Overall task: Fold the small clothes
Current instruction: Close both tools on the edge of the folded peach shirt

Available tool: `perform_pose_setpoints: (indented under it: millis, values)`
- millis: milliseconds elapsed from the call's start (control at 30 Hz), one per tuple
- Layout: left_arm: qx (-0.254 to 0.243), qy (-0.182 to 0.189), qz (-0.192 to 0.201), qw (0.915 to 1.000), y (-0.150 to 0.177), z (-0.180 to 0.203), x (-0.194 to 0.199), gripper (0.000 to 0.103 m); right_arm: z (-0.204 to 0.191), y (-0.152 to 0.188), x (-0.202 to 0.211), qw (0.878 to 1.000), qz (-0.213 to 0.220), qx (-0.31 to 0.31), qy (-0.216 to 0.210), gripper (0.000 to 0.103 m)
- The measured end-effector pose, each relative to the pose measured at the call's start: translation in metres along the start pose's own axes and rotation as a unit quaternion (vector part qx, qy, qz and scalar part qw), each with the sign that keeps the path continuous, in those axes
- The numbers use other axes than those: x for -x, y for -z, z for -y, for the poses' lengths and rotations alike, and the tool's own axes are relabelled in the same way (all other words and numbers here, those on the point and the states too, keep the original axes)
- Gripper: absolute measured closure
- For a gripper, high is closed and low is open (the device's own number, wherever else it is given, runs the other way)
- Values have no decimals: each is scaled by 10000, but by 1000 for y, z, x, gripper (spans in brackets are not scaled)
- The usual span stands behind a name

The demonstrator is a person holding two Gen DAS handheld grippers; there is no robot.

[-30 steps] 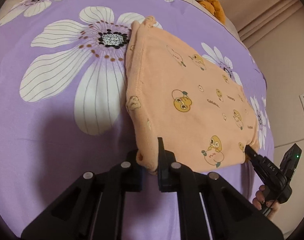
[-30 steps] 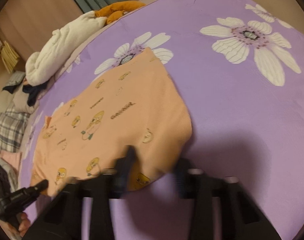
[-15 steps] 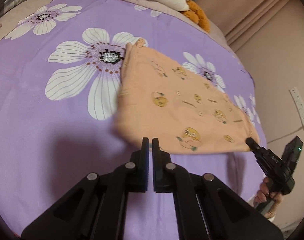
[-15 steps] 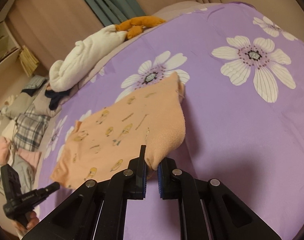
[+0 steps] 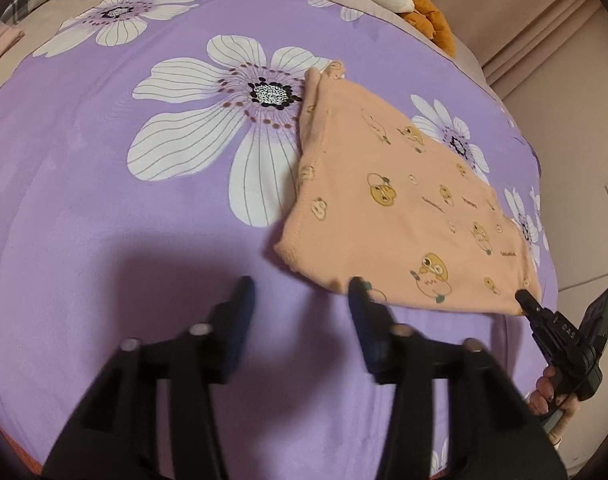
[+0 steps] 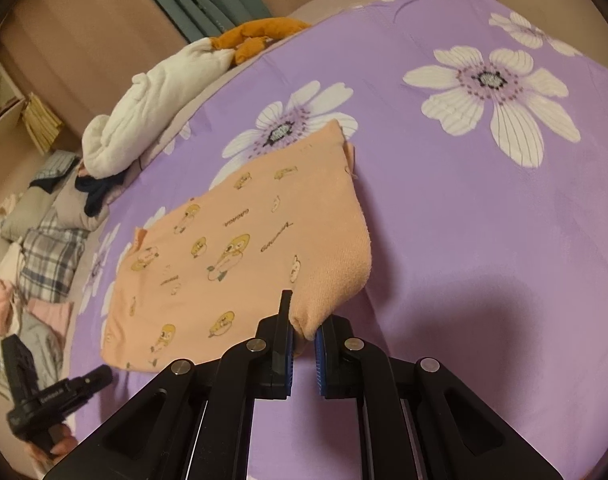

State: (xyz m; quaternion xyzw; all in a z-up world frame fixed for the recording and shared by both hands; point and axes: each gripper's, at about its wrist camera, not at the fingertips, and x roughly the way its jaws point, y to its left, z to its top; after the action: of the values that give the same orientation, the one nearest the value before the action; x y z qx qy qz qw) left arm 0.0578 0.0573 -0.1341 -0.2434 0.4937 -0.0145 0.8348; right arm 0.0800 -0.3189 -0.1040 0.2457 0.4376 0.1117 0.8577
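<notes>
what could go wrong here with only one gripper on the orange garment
1. The right gripper alone pinches one corner of the orange garment; pulling may drag it across the purple bedspread and skew the fold.
2. The left gripper is opening with nothing between its jaws, so the near edge may flop unevenly.

Purple flowered bedspread, white bundle, perhaps an orange toy.

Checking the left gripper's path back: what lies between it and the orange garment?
Only bare purple bedsheet, as the left wrist view shows; the left gripper, jaws opening and empty, sits just short of the orange garment.
</notes>
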Motion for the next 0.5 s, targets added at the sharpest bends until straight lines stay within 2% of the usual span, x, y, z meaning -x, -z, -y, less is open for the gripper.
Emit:
perform_pose_setpoints:
  millis: [133,267,333,367,433,500]
  values:
    - [172,355,-149,9991,-9,-1,-15,53,2,1,-1,10000,-34,-54,2,93]
    - [179,343,-46,9992,-20,4,-30,55,4,0,-6,9999,-90,-99,70,93]
    - [242,417,21,9988,-25,5,-34,66,6,0,-9,9998,-115,-138,90,93]
    - [277,437,20,9987,-28,5,-36,89,7,0,-11,9997,-132,-162,108,93]
    - [367,592,-45,9976,-29,5,-41,93,8,1,-13,9996,-150,-182,144,93]
    - [298,529,94,9981,-27,7,-37,94,8,1,-13,9996,-140,-180,184,93]
